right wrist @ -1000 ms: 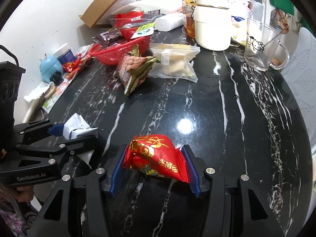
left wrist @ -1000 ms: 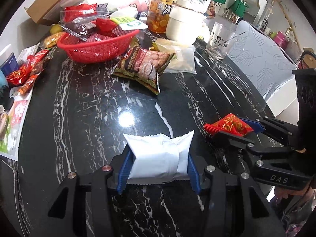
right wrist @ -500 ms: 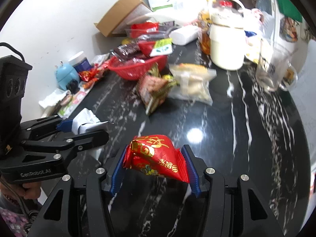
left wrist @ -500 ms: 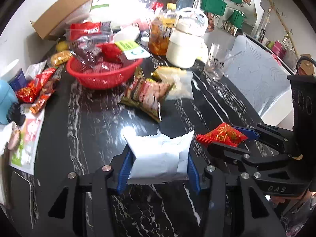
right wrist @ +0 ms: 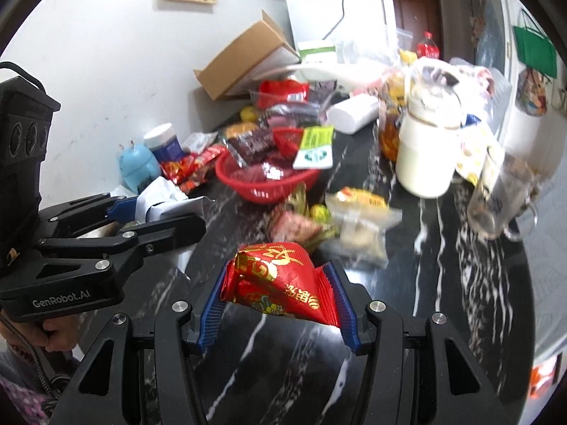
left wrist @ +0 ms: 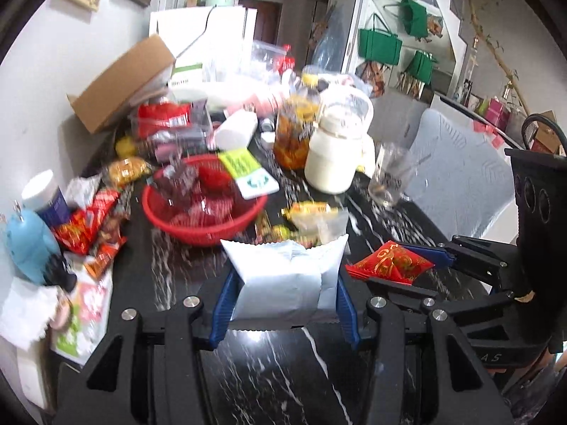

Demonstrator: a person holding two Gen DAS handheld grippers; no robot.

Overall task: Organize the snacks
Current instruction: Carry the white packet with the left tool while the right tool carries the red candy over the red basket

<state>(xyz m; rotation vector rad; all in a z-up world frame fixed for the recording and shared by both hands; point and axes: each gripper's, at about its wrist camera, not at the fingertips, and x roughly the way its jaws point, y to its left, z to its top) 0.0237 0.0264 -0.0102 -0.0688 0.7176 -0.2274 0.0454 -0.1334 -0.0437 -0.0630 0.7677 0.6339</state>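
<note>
My left gripper (left wrist: 283,304) is shut on a white snack packet (left wrist: 283,279), held up above the black marble table (left wrist: 283,372). In the right wrist view my right gripper (right wrist: 276,304) is shut on a red and gold snack packet (right wrist: 276,283), also lifted off the table. Each gripper shows in the other's view: the red packet (left wrist: 389,265) at the right, the white packet (right wrist: 159,205) at the left. Ahead stands a red basket (left wrist: 202,212) (right wrist: 265,180) holding several snacks.
Between me and the basket lie a brown snack bag (right wrist: 297,226) and a clear zip bag (right wrist: 358,219). A white jug (left wrist: 336,156), a juice bottle (left wrist: 294,131) and a glass mug (right wrist: 499,191) stand behind. Loose red snacks (left wrist: 85,223) and a cardboard box (left wrist: 120,81) sit left.
Both grippers have risen with their packets and tilted upward, so the view now takes in the wall and the room beyond. The basket and the jug sit lower in both frames.
</note>
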